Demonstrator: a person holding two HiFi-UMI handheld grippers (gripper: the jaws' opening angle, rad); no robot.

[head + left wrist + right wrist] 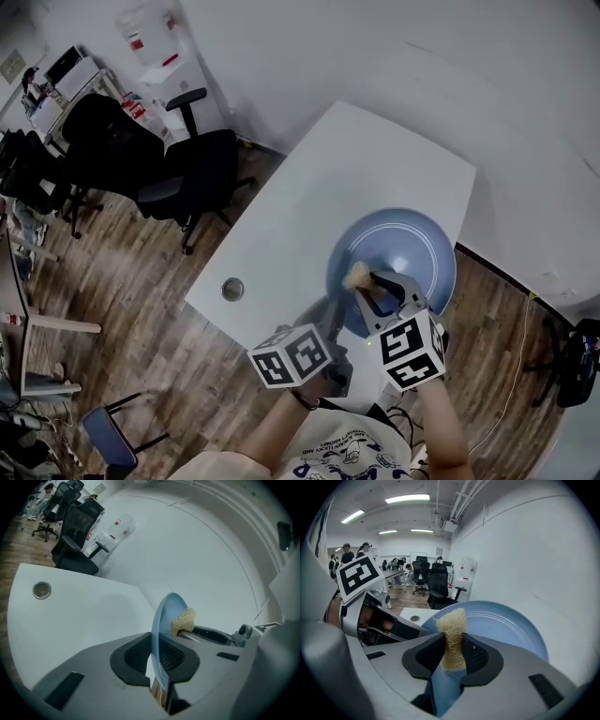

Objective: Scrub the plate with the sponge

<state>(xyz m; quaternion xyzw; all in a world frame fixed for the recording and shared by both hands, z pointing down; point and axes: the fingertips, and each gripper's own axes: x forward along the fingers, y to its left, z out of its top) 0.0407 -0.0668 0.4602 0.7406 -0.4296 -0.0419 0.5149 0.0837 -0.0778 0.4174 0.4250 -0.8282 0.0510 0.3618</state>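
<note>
We record the left forearm (277, 427) and right forearm (441, 424) reaching forward side by side, close together, both grippers tilted downward. Left gripper (157, 656): jaws clamped on the rim of the plate (166, 616), which it holds on edge. Right gripper (452, 654): jaws pinching the sponge (451, 627), its tip pressed against the plate's face.

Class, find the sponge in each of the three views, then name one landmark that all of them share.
Head view: sponge low and right of centre, over the near left part of the blue plate.
Left gripper view: sponge right of centre, beside the right face of the edge-on plate.
Right gripper view: sponge at centre, upright, in front of the plate.
Shared landmark: the round metal grommet in the white table.
</note>
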